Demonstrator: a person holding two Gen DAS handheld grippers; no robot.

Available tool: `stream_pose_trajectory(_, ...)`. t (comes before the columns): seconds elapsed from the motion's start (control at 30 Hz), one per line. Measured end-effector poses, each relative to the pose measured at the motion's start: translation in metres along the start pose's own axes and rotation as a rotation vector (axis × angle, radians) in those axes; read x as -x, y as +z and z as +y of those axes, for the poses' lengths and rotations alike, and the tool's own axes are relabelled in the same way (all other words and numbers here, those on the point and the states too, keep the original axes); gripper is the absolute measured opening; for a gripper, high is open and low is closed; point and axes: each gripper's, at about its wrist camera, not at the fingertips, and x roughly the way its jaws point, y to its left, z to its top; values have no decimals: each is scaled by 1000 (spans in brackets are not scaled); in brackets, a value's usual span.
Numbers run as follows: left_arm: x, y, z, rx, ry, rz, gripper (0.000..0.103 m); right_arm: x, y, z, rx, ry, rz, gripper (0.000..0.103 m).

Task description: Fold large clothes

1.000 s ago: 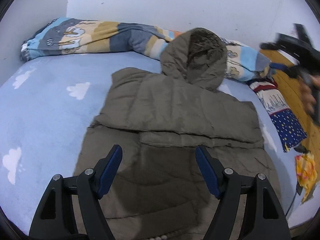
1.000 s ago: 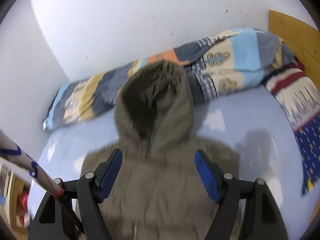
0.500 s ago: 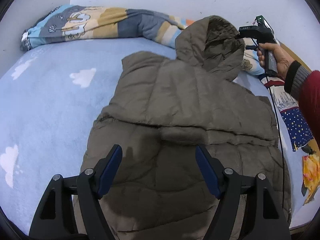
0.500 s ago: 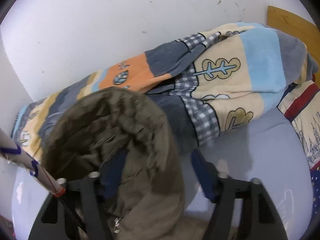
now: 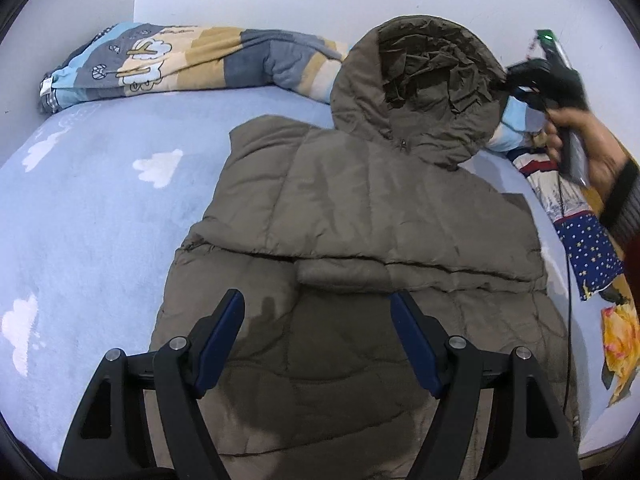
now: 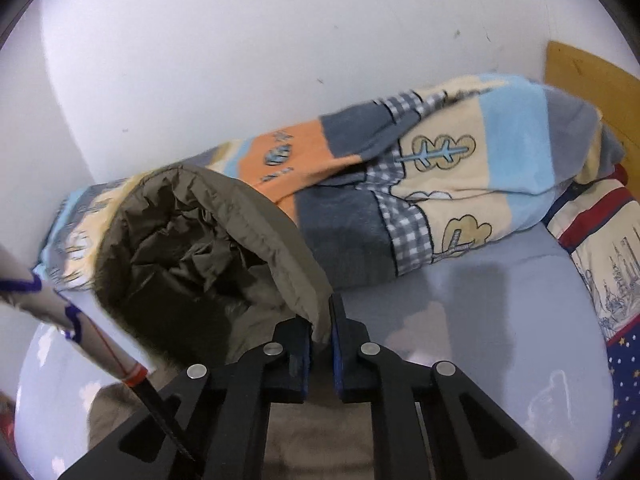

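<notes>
An olive-brown padded jacket [image 5: 360, 240] lies spread on the light blue bed sheet [image 5: 100, 208], sleeves folded in, hood [image 5: 420, 84] at the far end. My left gripper [image 5: 316, 316] hovers open over the jacket's lower half, nothing between its blue pads. In the left wrist view a hand [image 5: 580, 148] holds my right gripper [image 5: 508, 84] at the hood's right rim. In the right wrist view my right gripper [image 6: 320, 320] is shut on the hood's edge [image 6: 296, 264], the rim pinched between the pads.
A rolled patterned blanket [image 5: 192, 64] lies along the wall behind the hood, also the blanket [image 6: 460, 184] in the right wrist view. A patterned pillow [image 5: 580, 232] and orange cloth [image 5: 620, 340] lie at the right bed edge. A wooden headboard [image 6: 588, 76] stands right.
My right gripper has moved forward to the hood's rim and closed on it. The left gripper has stayed open over the jacket's lower part.
</notes>
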Motion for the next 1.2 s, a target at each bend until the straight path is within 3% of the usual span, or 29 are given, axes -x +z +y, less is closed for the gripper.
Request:
stream_pose_trajectory(0.27,21,19,2,78,-72,-59,74,97,-71,22,50,57,-59,9)
stream_pose_trajectory(0.43,32,33,3,116,-85,-123,75,133,-128,23,23,95,-58,9)
stream_pose_trajectory(0.57,27,37,-1,115,-76,-144,75,136,-180,18,8,103,4,9)
stream_pose_trajectory(0.73,10,36,-8,82,-71,-106,75,78,-233,11,49,28,179,9)
stream_pose_trajectory(0.87,4,38,-8,59,-68,-86,75,83,-238,12,60,60,174,15)
stream_pose_trajectory(0.97,5,40,-6,60,-64,-85,75,102,-233,9,79,75,184,40)
stream_pose_trajectory(1.2,8,49,2,65,-40,-111,75,151,-224,1,62,156,117,42)
